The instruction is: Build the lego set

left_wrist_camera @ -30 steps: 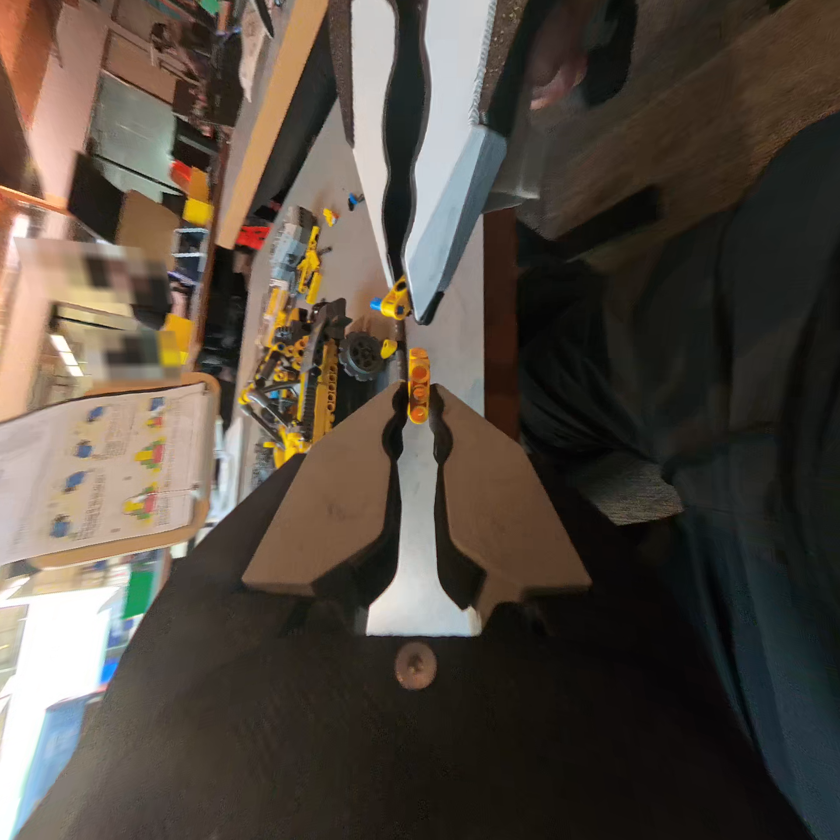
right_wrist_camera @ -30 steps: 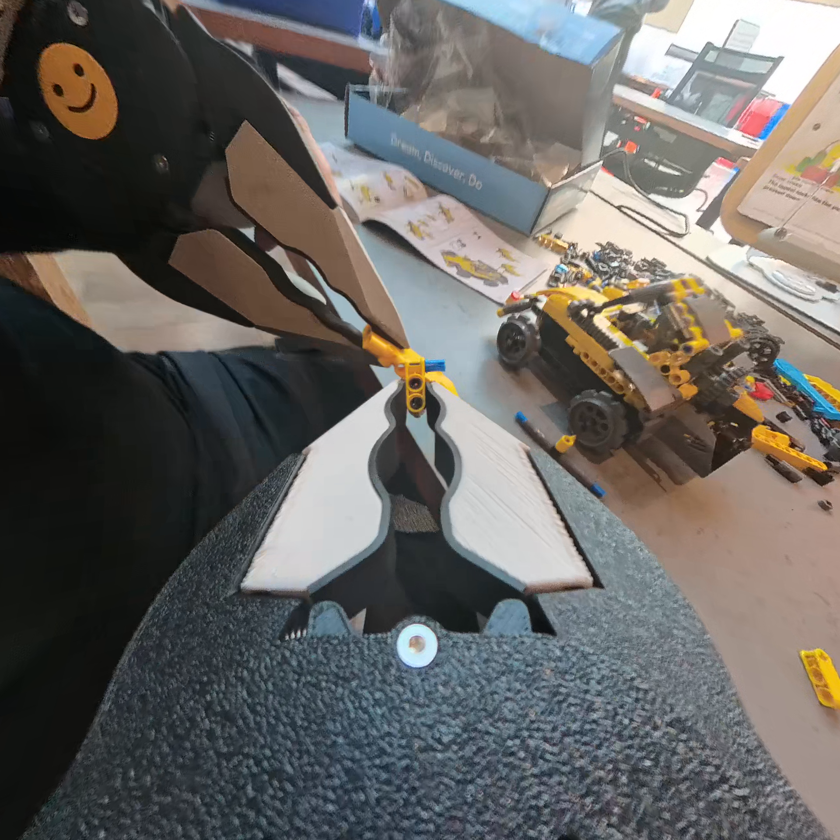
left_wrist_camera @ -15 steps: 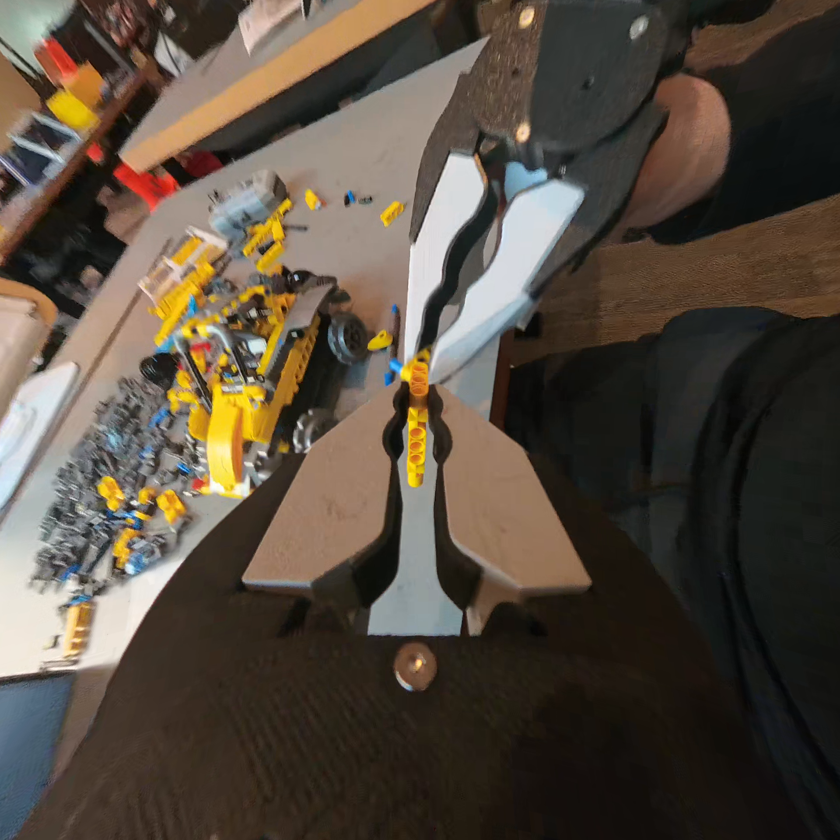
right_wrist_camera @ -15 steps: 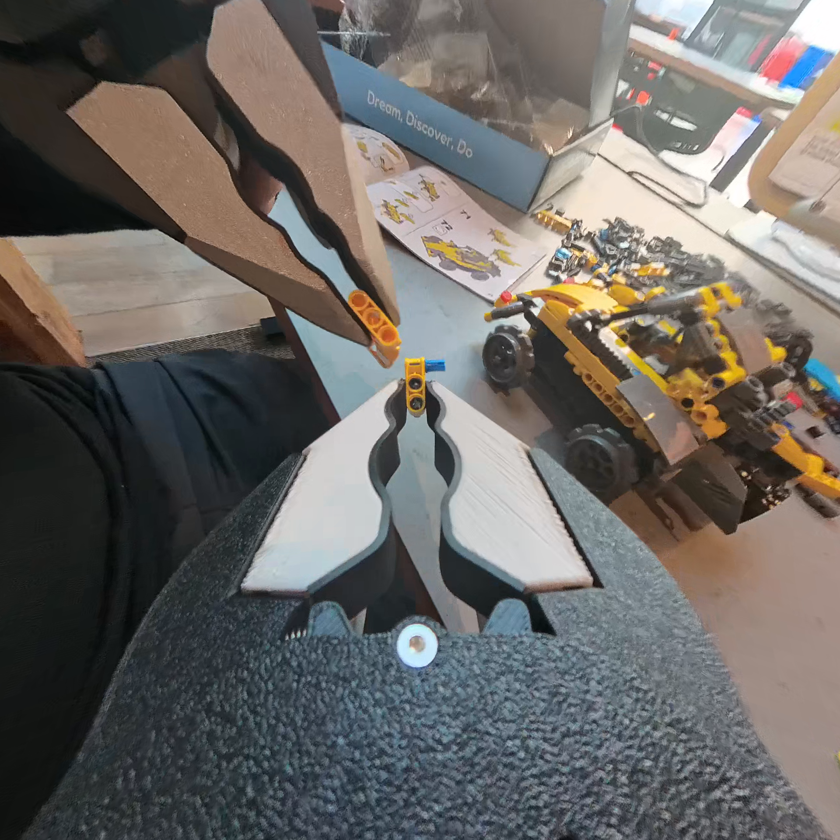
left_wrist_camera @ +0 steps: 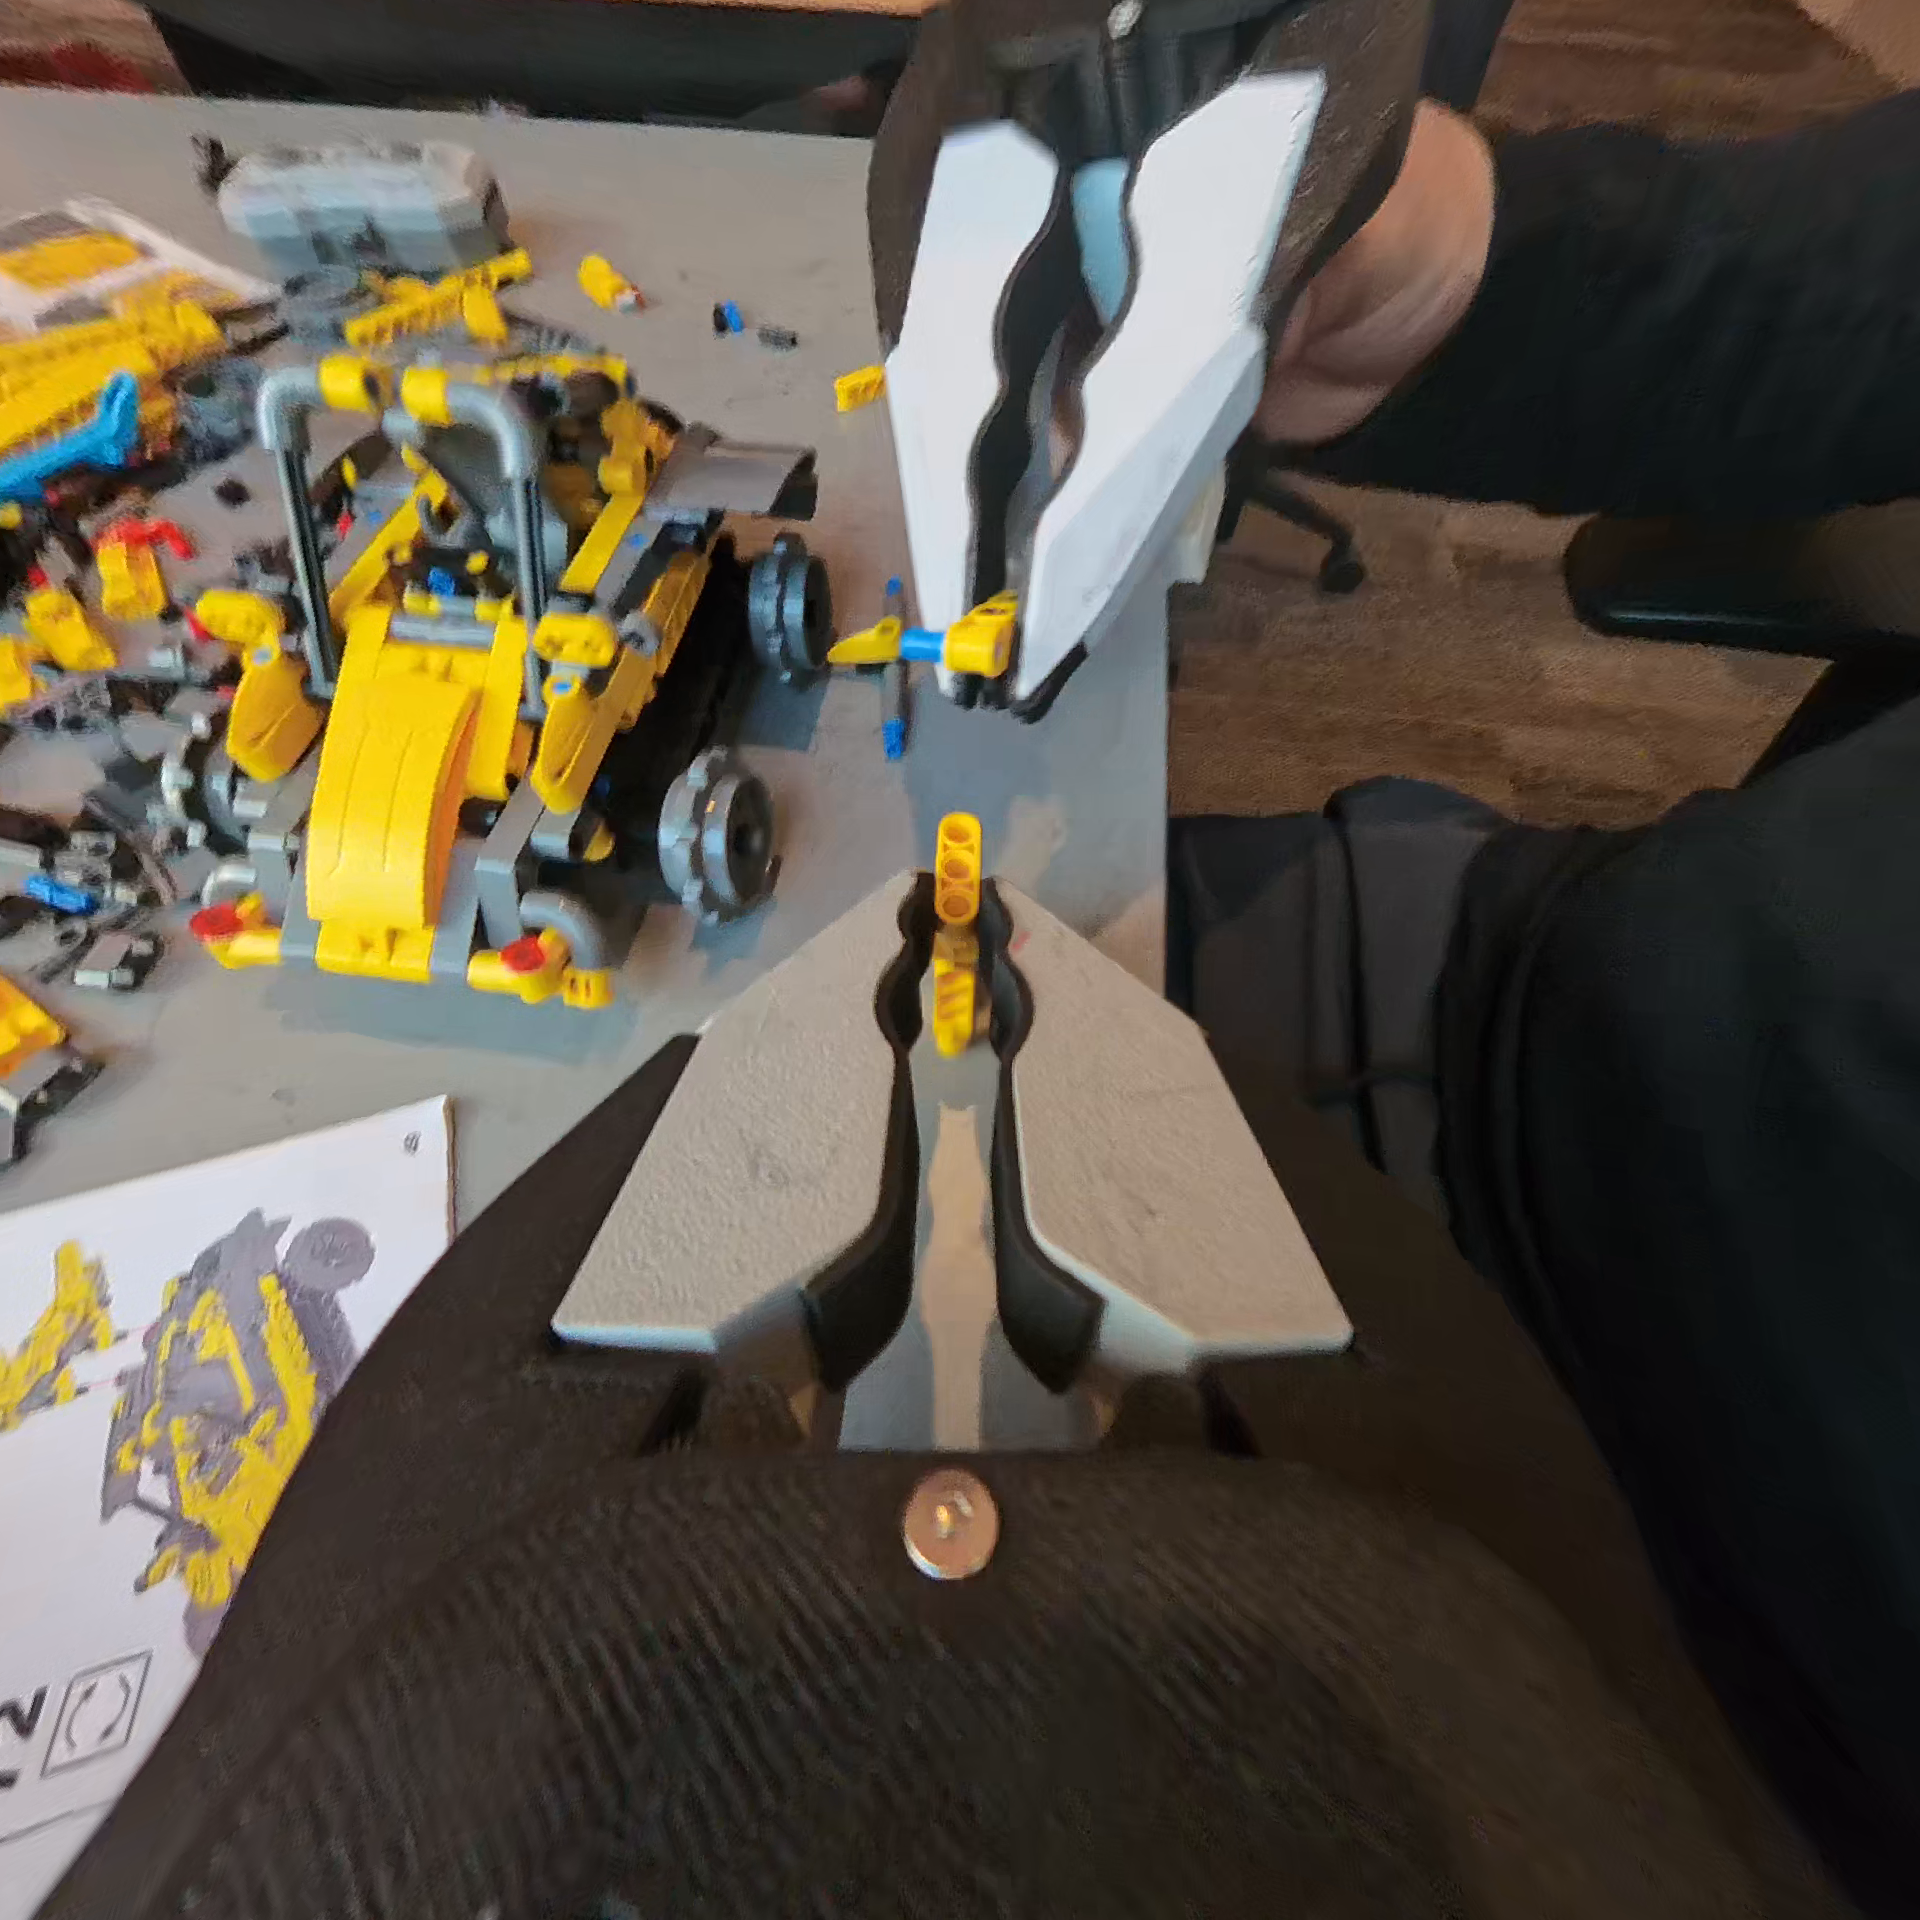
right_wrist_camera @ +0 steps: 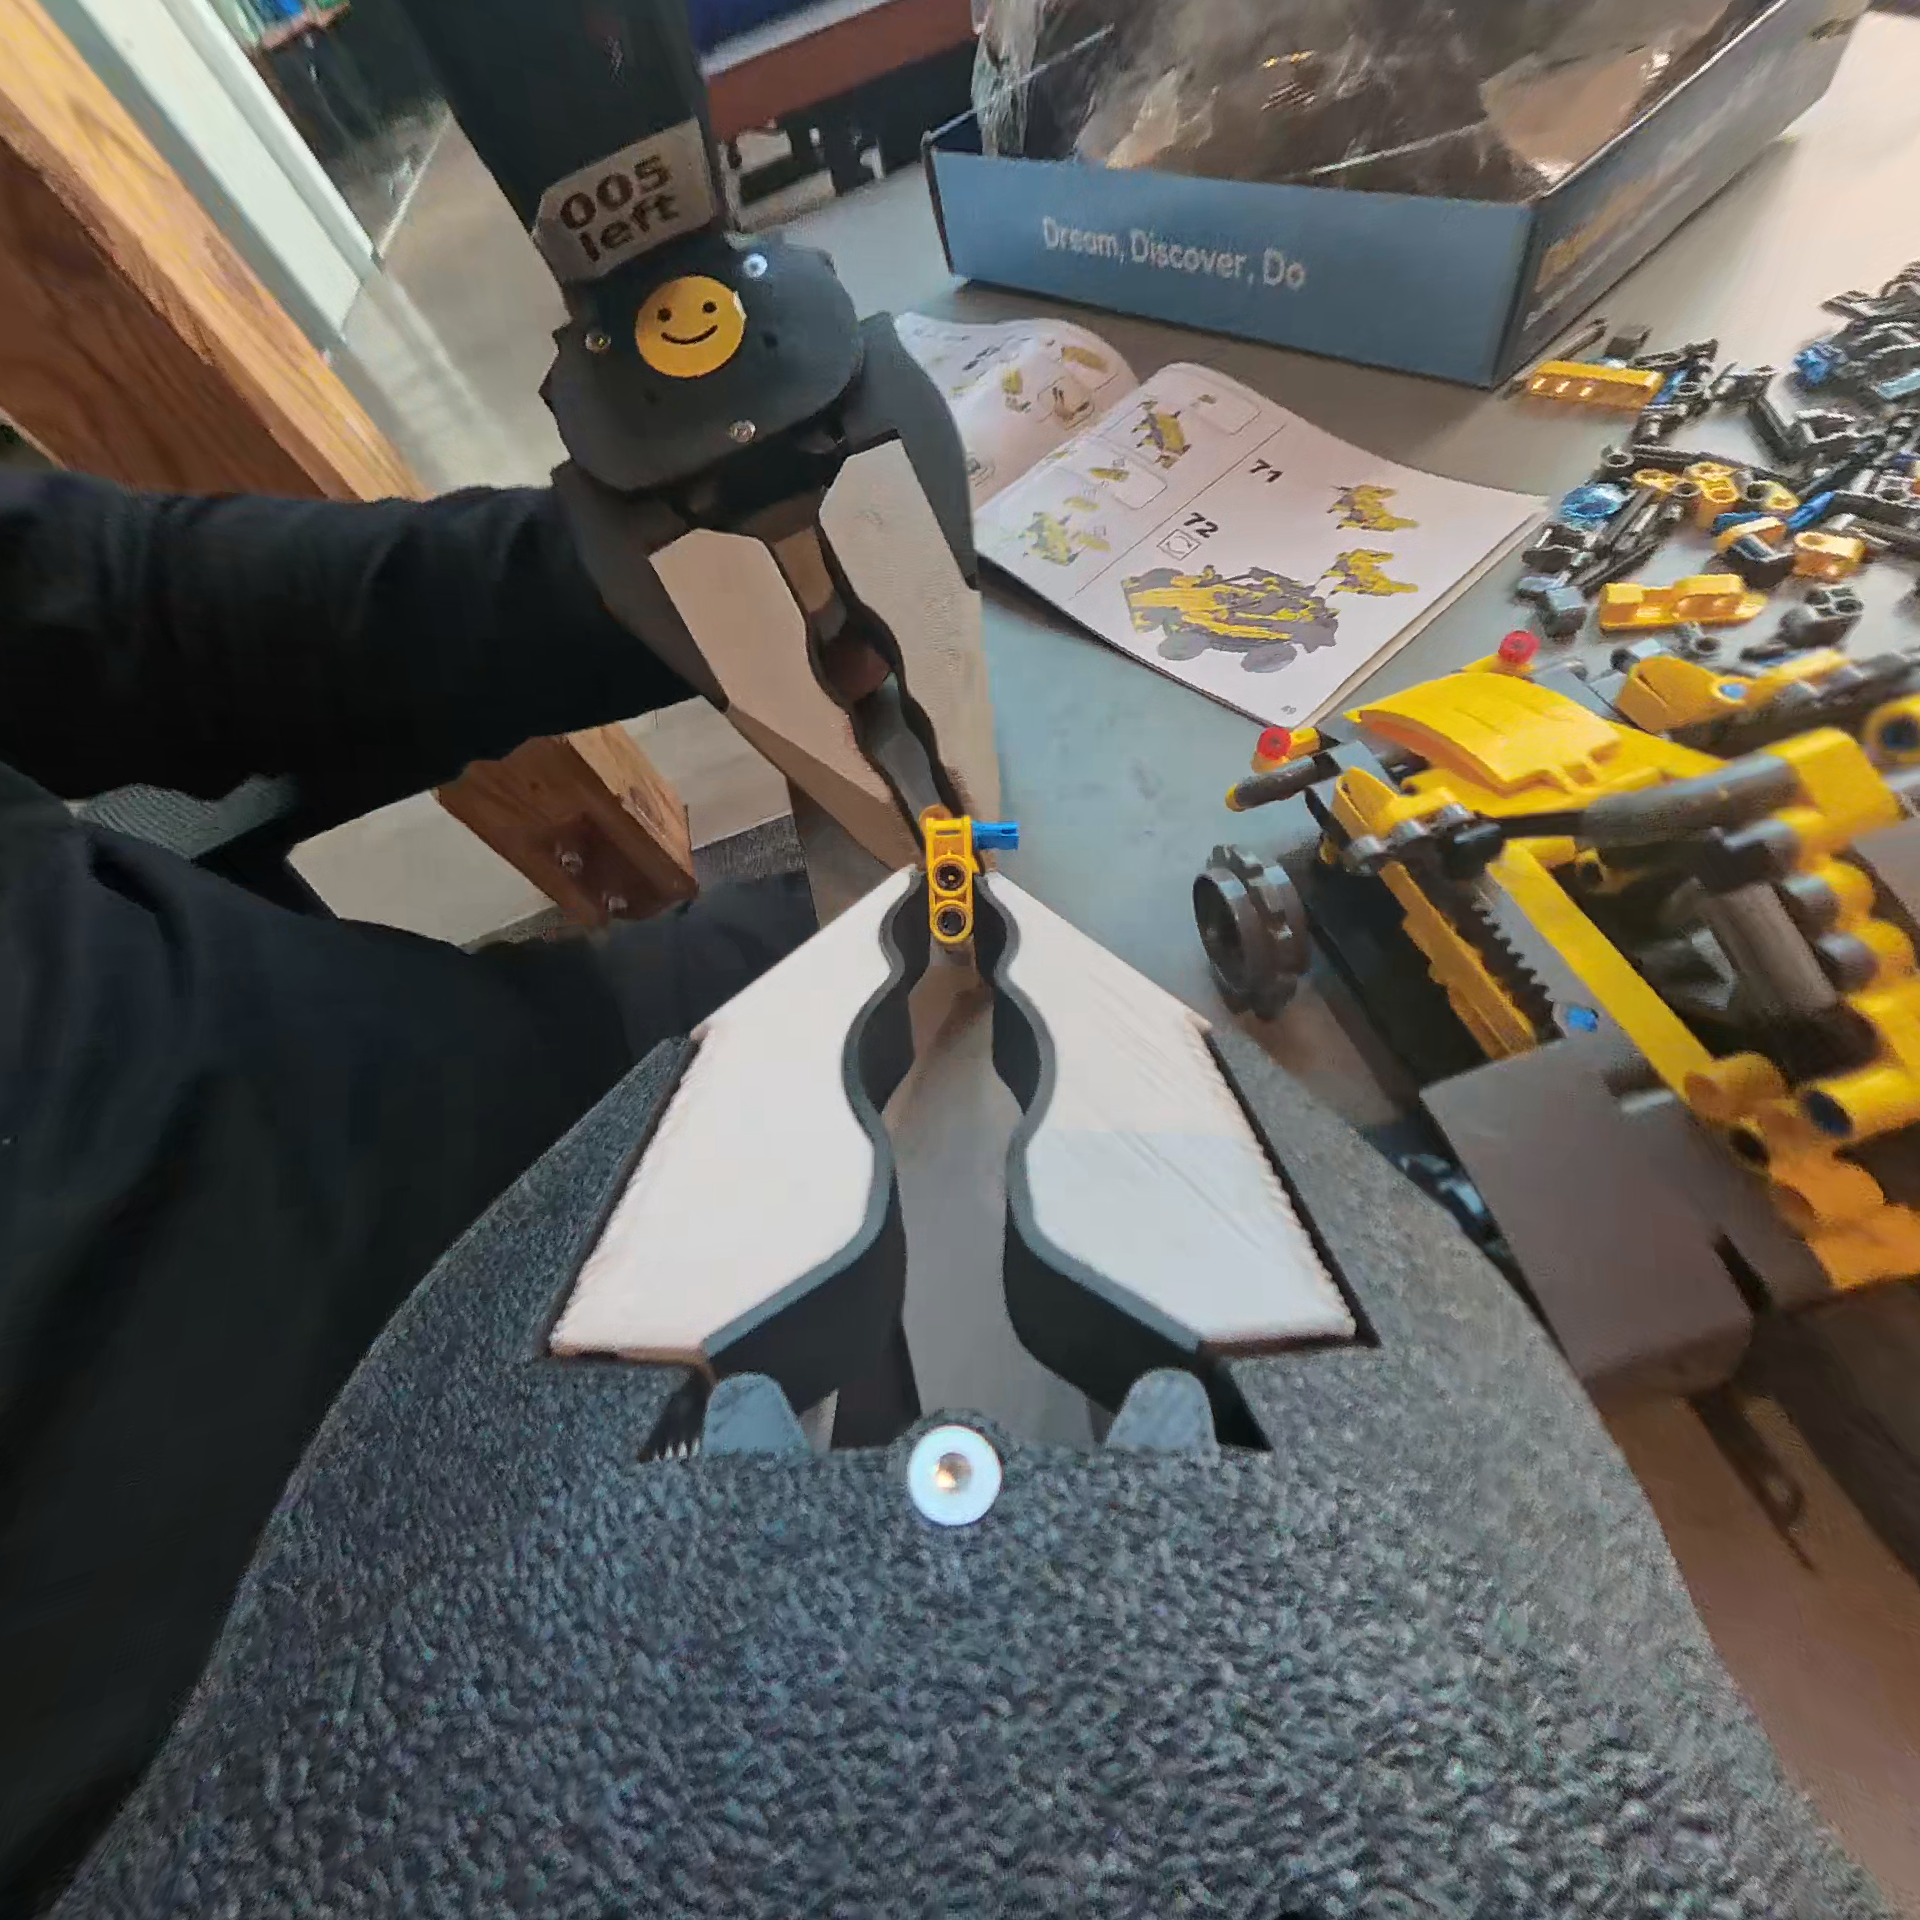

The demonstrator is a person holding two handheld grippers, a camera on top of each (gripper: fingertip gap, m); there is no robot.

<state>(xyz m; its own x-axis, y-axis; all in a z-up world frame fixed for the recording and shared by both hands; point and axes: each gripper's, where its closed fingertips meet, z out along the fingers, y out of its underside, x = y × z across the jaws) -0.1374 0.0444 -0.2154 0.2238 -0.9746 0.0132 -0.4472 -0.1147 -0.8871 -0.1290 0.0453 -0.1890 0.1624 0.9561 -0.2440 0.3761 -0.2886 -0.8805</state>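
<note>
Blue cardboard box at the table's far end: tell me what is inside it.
The blue cardboard box holds crumpled clear plastic bags. Whatever lies under or inside the bags is covered and cannot be made out.

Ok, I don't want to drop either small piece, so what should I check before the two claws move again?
1. Left claw shut on the yellow beam: ok.
2. Right claw shut on the yellow connector: ok.
3. Blue pin seated in the connector: ok, sticking out sideways.
4. Beam and connector apart in the left wrist view: ok, a gap shows.
5. Pin lined up with a beam hole: cannot tell.
6. Yellow vehicle away from both claws: ok, it sits off to the side on the table.
</note>
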